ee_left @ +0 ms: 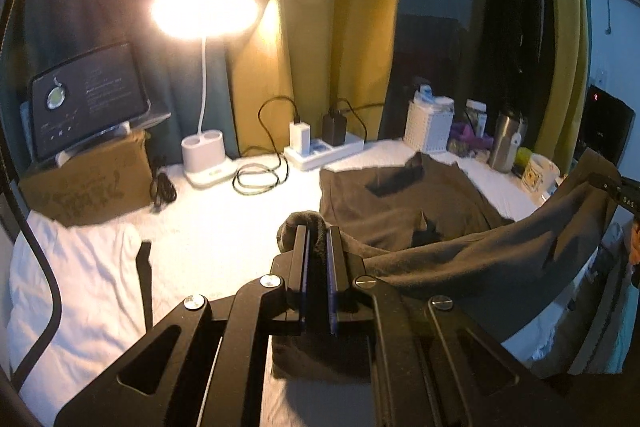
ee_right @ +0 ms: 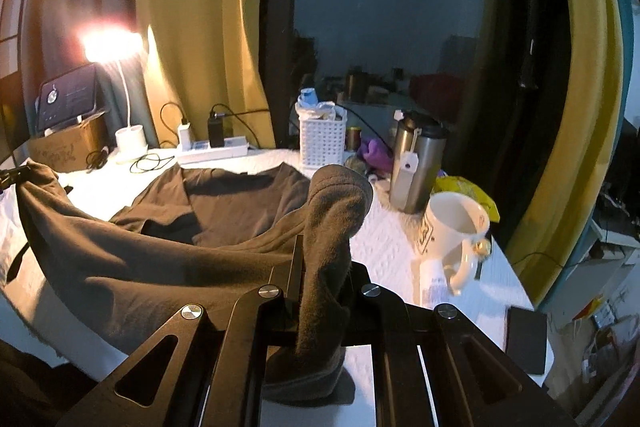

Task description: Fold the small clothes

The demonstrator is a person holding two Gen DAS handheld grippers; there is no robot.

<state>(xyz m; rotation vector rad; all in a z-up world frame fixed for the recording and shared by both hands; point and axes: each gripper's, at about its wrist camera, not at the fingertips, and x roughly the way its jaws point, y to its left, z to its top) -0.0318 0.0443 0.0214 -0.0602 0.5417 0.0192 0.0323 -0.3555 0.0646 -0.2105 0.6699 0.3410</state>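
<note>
Both pairs of black fingers are pinching one dark brown cotton garment [ee_right: 224, 203]: the left gripper [ee_left: 318, 235] is clamping one bunched edge, the right gripper [ee_right: 320, 247] the other, the lifted fold sagging between them. The rest is lying flat on the white quilted table cover [ee_left: 208, 227], near a steel flask [ee_right: 416, 163] and white mug [ee_right: 456, 231].

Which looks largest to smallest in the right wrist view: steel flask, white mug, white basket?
1. steel flask
2. white mug looks about as large, but it is nearer, so this is unsure.
3. white basket
</note>
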